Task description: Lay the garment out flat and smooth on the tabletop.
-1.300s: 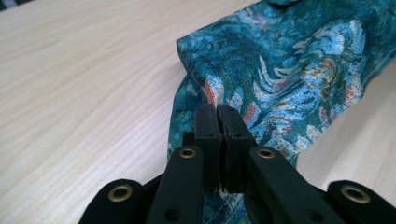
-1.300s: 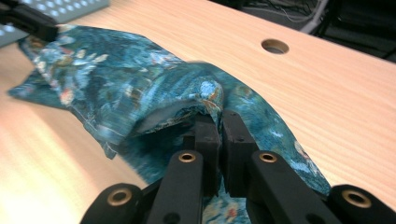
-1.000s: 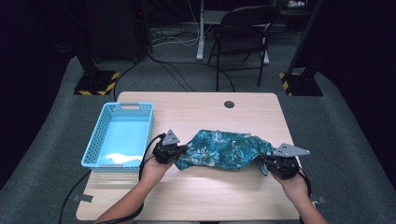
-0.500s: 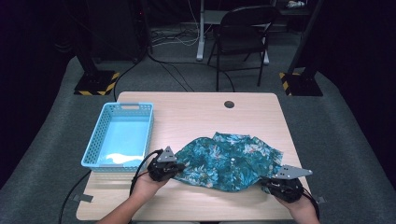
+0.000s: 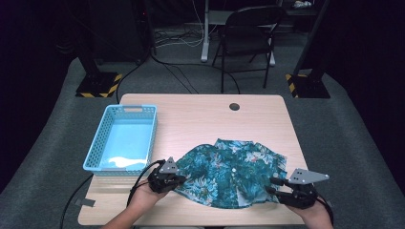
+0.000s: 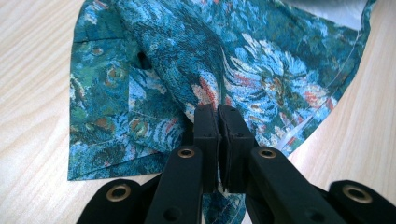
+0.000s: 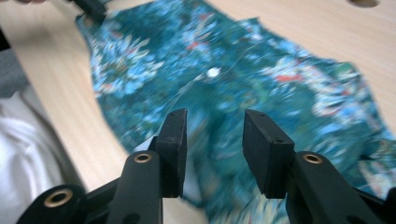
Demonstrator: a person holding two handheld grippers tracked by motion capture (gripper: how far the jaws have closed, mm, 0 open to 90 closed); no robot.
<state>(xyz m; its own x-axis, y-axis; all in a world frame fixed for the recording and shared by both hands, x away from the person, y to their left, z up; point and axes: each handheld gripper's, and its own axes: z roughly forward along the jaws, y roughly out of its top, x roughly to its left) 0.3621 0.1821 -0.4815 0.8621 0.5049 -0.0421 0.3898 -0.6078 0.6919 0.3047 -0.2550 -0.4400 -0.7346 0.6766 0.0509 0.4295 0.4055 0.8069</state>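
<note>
A teal floral shirt [image 5: 229, 169] lies spread on the wooden table [image 5: 200, 119], near its front edge. My left gripper [image 5: 180, 180] is at the shirt's left corner. In the left gripper view it [image 6: 218, 114] is shut, pinching a fold of the shirt [image 6: 261, 70] between its pads. My right gripper [image 5: 273, 186] is at the shirt's lower right edge. Its jaws have just been opening. In the right gripper view they [image 7: 212, 126] stand apart above the shirt [image 7: 261, 70], and the pads do not press on the cloth.
A light blue plastic basket [image 5: 95, 152] stands at the table's left side. A round cable hole [image 5: 234, 106] sits near the far edge. A dark chair [image 5: 248, 33] stands beyond the table. Bare wood lies behind the shirt.
Both hands drew back toward the near edge, and the shirt came with them and now lies flatter and wider. The right jaws have parted from the cloth.
</note>
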